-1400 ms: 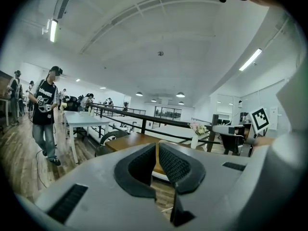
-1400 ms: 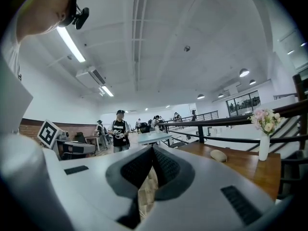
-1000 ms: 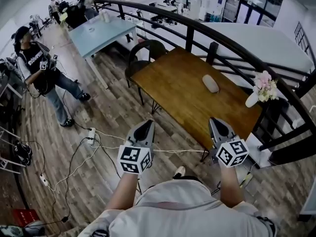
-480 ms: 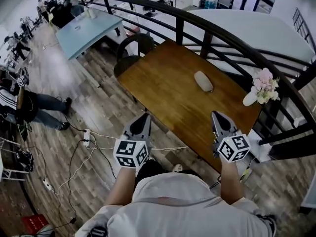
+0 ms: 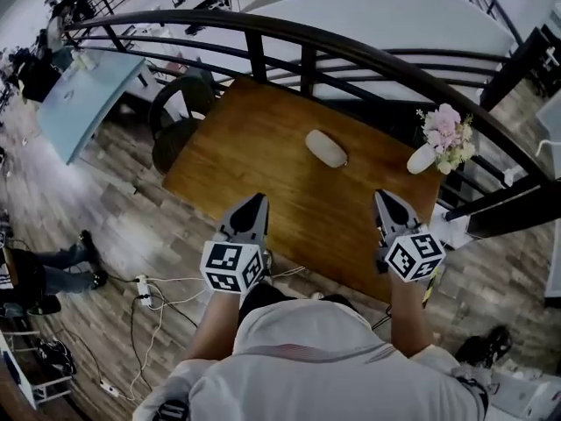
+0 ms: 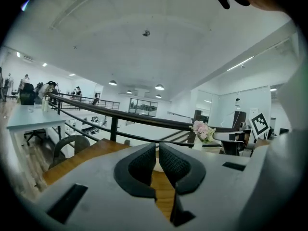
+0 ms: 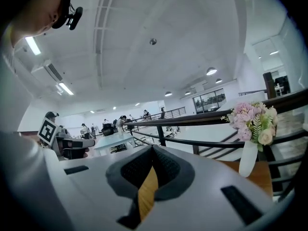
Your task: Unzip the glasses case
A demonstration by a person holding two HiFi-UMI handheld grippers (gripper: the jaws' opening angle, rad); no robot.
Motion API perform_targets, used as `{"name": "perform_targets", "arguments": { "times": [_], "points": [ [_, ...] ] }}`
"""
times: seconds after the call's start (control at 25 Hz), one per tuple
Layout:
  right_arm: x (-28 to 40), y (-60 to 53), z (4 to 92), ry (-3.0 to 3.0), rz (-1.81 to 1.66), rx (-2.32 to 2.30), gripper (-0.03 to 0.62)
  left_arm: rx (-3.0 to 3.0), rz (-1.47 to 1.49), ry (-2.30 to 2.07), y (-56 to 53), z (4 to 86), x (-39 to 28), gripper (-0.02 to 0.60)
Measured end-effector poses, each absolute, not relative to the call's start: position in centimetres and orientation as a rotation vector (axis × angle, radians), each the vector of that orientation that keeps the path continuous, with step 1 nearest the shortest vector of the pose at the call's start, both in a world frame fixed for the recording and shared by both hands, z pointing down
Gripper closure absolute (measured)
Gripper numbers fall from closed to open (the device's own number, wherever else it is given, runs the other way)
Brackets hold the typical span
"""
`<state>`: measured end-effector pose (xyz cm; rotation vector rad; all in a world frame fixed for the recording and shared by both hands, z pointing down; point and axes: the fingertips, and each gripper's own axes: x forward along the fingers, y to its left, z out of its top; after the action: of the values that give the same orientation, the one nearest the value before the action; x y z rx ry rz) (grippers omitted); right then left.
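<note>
Both claws are closed tight and hold nothing: the left claw (image 5: 252, 207) and the right claw (image 5: 387, 207) hang over the near edge of the wooden surface (image 5: 254, 147), pointing away from the person, with only wood showing past their pads. The glasses case (image 5: 326, 148) lies untouched out on the surface, left of the vase of flowers (image 5: 422, 158) and well apart from it. It sits ahead of both claws and between their lines, perhaps a little closer to the right one. Its long axis runs crosswise to the claws, slanting slightly toward the vase. The zipper cannot be made out from here, so the next move looks like a forward reach by both hands.
</note>
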<state>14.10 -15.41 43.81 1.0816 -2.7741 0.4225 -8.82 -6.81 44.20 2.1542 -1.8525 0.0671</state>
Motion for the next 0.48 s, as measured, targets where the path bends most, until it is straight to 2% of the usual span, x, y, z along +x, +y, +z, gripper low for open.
{"name": "perform_targets", "arguments": {
  "times": [0.48],
  "points": [
    [6.8, -21.7, 45.5, -2.54, 0.415, 1.445, 0.543, 2.388, 0.168, -1.498, -19.9, 46.3, -16.8, 0.551]
  ]
}}
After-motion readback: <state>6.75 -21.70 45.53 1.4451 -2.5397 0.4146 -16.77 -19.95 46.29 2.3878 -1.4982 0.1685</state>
